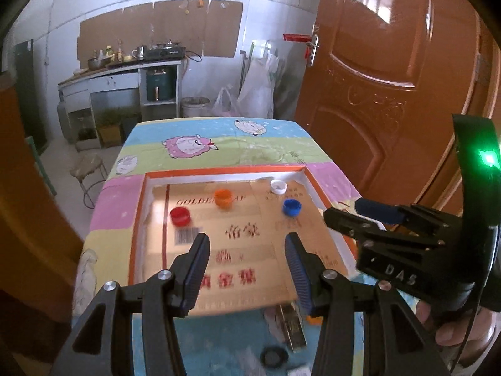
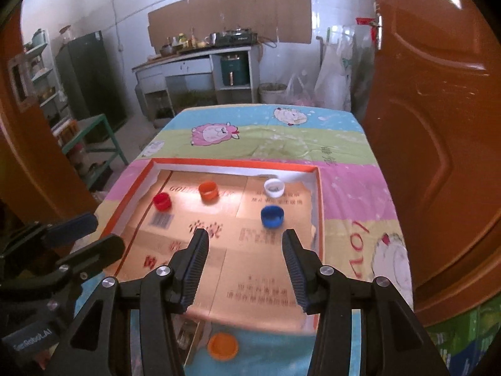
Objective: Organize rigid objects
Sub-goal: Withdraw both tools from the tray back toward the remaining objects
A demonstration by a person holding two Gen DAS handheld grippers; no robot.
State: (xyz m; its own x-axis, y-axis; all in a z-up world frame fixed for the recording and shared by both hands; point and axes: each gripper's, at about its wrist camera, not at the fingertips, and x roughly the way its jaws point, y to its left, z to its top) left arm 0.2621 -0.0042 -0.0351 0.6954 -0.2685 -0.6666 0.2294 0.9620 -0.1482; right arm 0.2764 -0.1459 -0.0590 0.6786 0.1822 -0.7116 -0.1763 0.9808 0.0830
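Both grippers open, empty, over the tray's (image 2: pixel 319 188) near edge. Blue cap (image 2: pixel 272 216) sits in the tray just ahead of right gripper (image 2: pixel 245 239); left gripper (image 1: pixel 247 241) farther from it.

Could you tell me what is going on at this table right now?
A person holds the left gripper and right gripper open and empty above a shallow tray. Inside sit red, orange, white and blue caps. Another orange lid lies outside.
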